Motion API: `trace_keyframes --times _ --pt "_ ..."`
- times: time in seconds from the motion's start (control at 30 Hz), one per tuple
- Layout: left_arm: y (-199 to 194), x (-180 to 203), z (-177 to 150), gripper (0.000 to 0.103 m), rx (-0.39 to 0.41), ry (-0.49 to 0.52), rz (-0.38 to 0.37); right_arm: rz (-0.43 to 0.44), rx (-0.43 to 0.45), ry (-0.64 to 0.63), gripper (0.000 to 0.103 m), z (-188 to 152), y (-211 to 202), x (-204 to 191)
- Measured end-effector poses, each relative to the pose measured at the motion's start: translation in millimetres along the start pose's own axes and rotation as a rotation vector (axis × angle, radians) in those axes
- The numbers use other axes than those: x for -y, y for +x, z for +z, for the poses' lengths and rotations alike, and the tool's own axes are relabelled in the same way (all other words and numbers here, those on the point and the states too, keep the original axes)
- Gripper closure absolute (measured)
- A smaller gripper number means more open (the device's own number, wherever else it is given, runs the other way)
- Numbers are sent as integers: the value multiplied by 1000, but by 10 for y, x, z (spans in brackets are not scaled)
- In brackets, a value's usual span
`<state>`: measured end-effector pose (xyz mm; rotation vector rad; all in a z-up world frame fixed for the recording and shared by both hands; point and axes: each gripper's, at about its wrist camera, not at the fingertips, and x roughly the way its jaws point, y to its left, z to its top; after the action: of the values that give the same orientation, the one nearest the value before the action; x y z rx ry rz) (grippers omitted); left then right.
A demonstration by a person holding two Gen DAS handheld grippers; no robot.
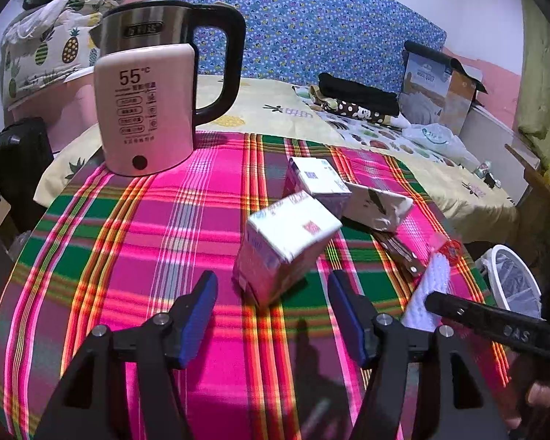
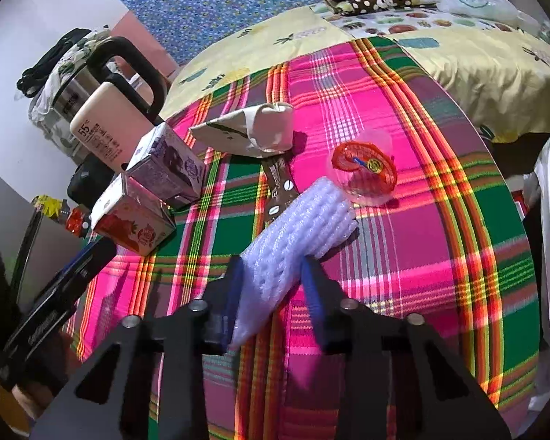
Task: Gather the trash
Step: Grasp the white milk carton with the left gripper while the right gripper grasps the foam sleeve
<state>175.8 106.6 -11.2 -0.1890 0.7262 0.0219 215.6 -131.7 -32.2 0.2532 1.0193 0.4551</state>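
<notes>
Your right gripper [image 2: 273, 282] clamps the foam net sleeve [image 2: 297, 227] at six o'clock, your left gripper [image 1: 273, 315] gapes empty before the strawberry milk carton [image 1: 282, 242] — cartons, crumpled paper bag [image 2: 253, 130] at twelve and lidded plastic cup [image 2: 363, 172] remain uncollected.

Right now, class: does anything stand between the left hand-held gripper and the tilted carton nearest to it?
Nothing visible does. The left hand-held gripper is open, and only bare plaid tablecloth lies between its fingers and the tilted carton. The other trash lies behind or to the right of that carton.
</notes>
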Motion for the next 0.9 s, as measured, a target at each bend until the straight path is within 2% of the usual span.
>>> trace_keyframes --times 0.1,0.2,0.37,0.5,0.9 --pt "89 -7 55 38 -8 4 -3 19 6 -22 87 16 -39 -7" --pt "152 -10 92 38 -10 7 -5 24 17 -35 89 19 -91 5" --pt "203 -4 111 39 -6 8 -33 38 18 -32 90 3 -124 71" --pt "141 65 83 61 -1 30 -63 44 21 -34 90 -15 -171 91" --pt "-238 338 -84 62 28 42 -89 54 66 -45 90 -97 -446 138"
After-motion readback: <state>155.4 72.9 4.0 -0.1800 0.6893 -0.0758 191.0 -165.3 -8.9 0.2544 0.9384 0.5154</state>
